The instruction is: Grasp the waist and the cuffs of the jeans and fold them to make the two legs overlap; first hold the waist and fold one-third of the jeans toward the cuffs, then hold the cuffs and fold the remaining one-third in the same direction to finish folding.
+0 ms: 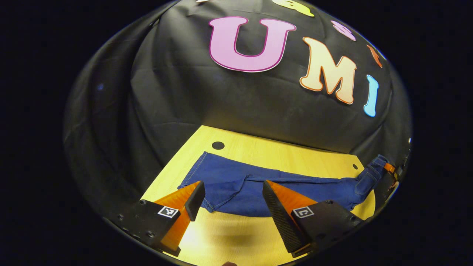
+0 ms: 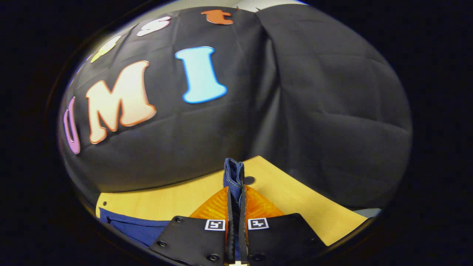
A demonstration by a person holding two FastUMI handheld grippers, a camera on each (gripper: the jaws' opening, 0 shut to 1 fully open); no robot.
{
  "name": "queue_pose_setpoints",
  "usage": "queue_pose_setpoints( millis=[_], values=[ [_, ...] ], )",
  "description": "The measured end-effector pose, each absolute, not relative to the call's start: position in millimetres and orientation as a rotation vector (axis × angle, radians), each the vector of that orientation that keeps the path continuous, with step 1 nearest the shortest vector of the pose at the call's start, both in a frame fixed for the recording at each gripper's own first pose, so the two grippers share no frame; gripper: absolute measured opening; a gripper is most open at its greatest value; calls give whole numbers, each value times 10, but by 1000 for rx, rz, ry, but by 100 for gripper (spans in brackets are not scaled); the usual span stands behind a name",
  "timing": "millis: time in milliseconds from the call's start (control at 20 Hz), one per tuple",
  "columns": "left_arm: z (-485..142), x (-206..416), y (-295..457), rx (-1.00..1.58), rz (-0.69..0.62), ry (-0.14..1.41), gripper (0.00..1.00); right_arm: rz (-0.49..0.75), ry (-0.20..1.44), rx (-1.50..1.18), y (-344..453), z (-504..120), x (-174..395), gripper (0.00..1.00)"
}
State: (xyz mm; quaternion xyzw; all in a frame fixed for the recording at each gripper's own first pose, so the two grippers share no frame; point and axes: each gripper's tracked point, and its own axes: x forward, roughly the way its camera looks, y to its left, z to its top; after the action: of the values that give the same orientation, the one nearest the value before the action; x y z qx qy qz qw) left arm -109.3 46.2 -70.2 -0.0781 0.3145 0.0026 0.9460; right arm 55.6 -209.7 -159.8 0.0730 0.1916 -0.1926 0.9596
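Dark blue jeans (image 1: 236, 184) lie stretched across the yellow wooden table (image 1: 281, 153). Their wide left end, where the two legs part, is closest to me. My left gripper (image 1: 232, 189) is open, its fingers spread just over that end's front edge with nothing between them. At the far right the end with pocket stitching (image 1: 371, 171) is lifted off the table, held by the right gripper (image 1: 388, 169). In the right gripper view my right gripper (image 2: 235, 195) is shut on a folded bunch of denim (image 2: 233, 173) that sticks up past the tips. More of the jeans (image 2: 129, 226) trails away at lower left.
The table (image 2: 295, 199) ends against the black cloth wall at the back and on both sides. Small dark round holes (image 1: 218, 145) (image 1: 355, 166) (image 2: 249, 180) mark the tabletop near its far corners. A strip of bare wood (image 1: 229, 232) lies in front of the jeans.
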Motion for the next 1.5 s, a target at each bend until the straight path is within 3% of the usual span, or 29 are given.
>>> queue_pose_setpoints(
  millis=[350, 850, 1400, 1500],
  values=[
    [-893, -1108, 736, -154, -1, 676, 96, -199, 321, 162, -2009, -1061, 115, 8],
    [-1192, -1199, 1197, -183, -2, 730, 98, 136, 403, 299, -1999, -1098, 88, 7],
    [-1866, -1045, 1551, -218, -27, 827, 96, 207, 664, 324, -1928, -1177, 53, 6],
    [-2056, -951, 1621, -198, -29, 850, 96, 240, 712, 369, -1848, -1143, 71, 15]
  ],
)
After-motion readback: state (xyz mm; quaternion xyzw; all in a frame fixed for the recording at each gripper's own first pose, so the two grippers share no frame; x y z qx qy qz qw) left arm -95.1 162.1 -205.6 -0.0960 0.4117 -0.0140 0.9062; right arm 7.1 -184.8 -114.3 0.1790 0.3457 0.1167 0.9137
